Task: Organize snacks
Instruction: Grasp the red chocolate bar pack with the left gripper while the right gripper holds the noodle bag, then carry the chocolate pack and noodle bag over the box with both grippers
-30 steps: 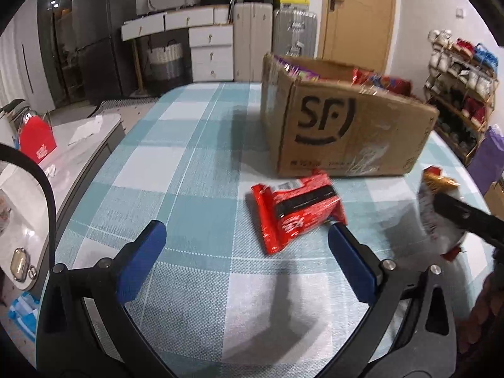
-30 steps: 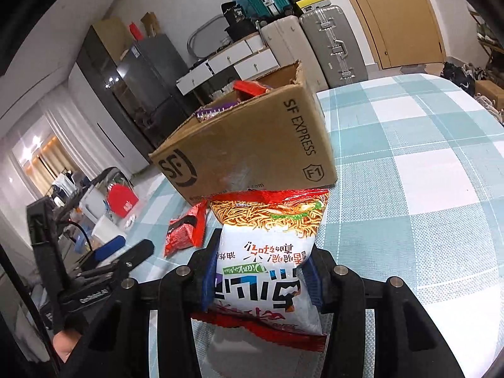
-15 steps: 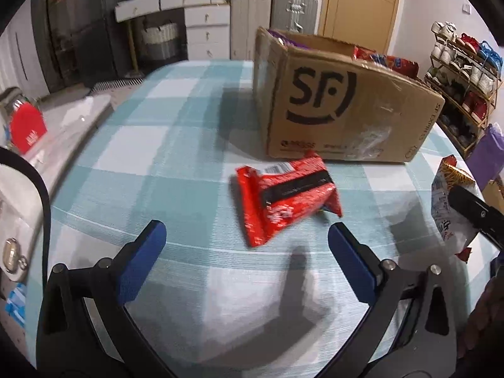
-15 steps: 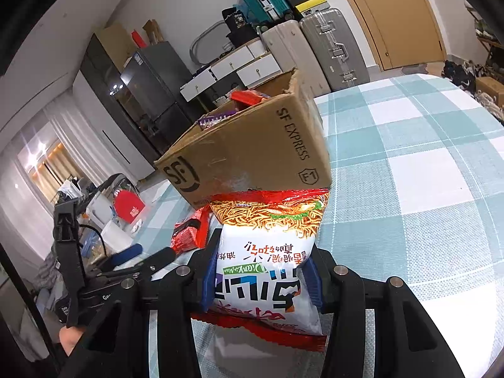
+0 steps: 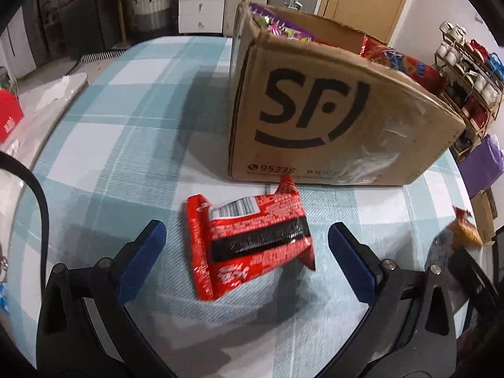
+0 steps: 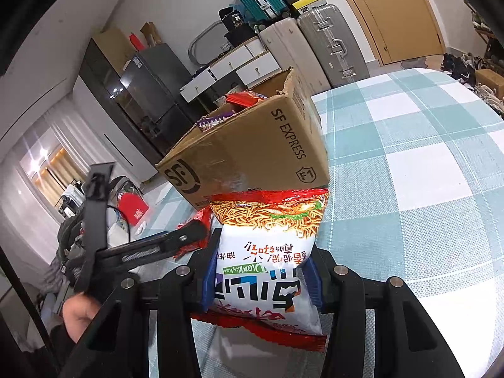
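Observation:
A red snack packet [image 5: 249, 239] with a black band lies flat on the checked tablecloth, just in front of the brown SF cardboard box [image 5: 330, 116]. My left gripper [image 5: 247, 252] is open, its blue pads on either side of the packet and close above it. My right gripper [image 6: 261, 278] is shut on a white and red noodle snack bag [image 6: 267, 258] and holds it above the table, near the box [image 6: 252, 154]. The bag also shows at the right edge of the left wrist view [image 5: 453, 239]. The box holds several snack bags.
The round table [image 6: 425, 163] has a teal and white checked cloth. Suitcases [image 6: 327, 41], white drawers and a dark fridge stand behind it. A shoe rack [image 5: 472, 72] stands at the right. A red bag [image 5: 8, 116] lies on a side surface at the left.
My left gripper has moved forward and down, so the red packet now lies between its open pads. My right gripper still holds the noodle bag, a little closer to the left gripper.

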